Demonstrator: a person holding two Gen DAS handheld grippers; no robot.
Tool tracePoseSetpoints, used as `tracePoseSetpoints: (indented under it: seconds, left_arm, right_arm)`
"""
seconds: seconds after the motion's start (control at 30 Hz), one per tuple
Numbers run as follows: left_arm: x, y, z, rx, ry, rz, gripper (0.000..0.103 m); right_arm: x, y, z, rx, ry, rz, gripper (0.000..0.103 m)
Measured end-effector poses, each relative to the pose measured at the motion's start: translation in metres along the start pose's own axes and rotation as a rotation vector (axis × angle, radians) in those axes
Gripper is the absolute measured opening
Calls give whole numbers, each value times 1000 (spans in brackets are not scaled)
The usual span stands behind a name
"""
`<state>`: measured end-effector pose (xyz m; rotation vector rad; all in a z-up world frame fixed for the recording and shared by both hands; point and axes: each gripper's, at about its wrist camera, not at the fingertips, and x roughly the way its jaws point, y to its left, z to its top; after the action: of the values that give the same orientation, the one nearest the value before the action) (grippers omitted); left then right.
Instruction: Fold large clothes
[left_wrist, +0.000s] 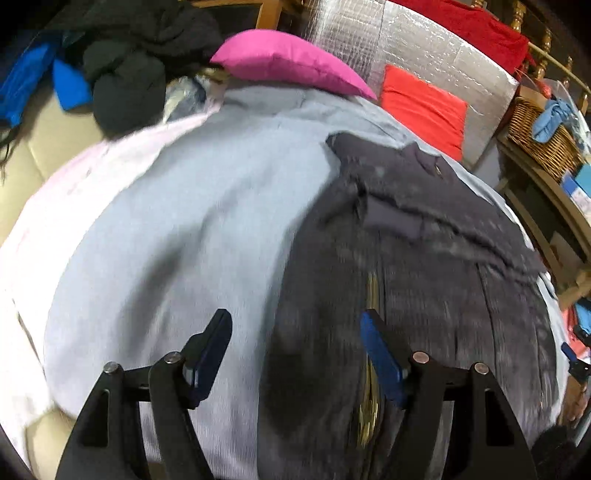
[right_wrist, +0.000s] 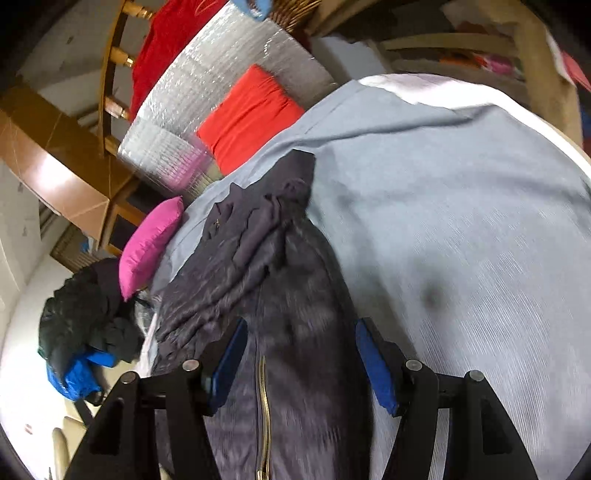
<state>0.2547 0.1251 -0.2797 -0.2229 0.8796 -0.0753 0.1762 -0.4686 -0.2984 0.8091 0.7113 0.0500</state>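
Note:
A dark grey jacket (left_wrist: 424, 258) with a gold zip (left_wrist: 371, 288) lies spread on a light blue sheet (left_wrist: 184, 221). My left gripper (left_wrist: 295, 321) hovers open over the jacket's left edge, one finger above the sheet and the other above the zip. Nothing sits between its blue pads. In the right wrist view the same jacket (right_wrist: 295, 295) runs lengthwise with its zip (right_wrist: 263, 398) below my right gripper (right_wrist: 301, 328). That gripper is open too, its fingers straddling the jacket without pressing on it. The collar end is bunched up. Both views are motion-blurred.
A pink pillow (left_wrist: 280, 61) rests at the sheet's far edge, with a red cushion (left_wrist: 424, 110) on a silver foil mat (left_wrist: 424, 48) beside it. Dark clothes (left_wrist: 129, 74) and a blue garment (left_wrist: 70, 85) are heaped at the left. At the right is a wicker basket (left_wrist: 539, 147).

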Motion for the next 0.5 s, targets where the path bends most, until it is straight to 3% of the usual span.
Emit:
tracePoseSetpoints:
  seconds: [0.07,0.1,0.23,0.37,0.5]
  left_arm:
    - [-6,3,-14,-2,11,-22,49]
    - [-7,3,-20,-2,19,-38,49]
    - [-10,4,-38,-6,46,-43,49]
    - [-10,10,-46,-57,79,-76,60]
    - [-12,9,-61,-54,114,-110,60]
  right_arm:
    - [-9,-5,-13,20,21,16,65]
    - [-13,-7,-19,32,35,26,65]
    - [-16,-15,-41,64,89,32,65]
    - [-4,-23,-56,117,173,66,65]
    - [7,-15,-80,93,256,71,66]
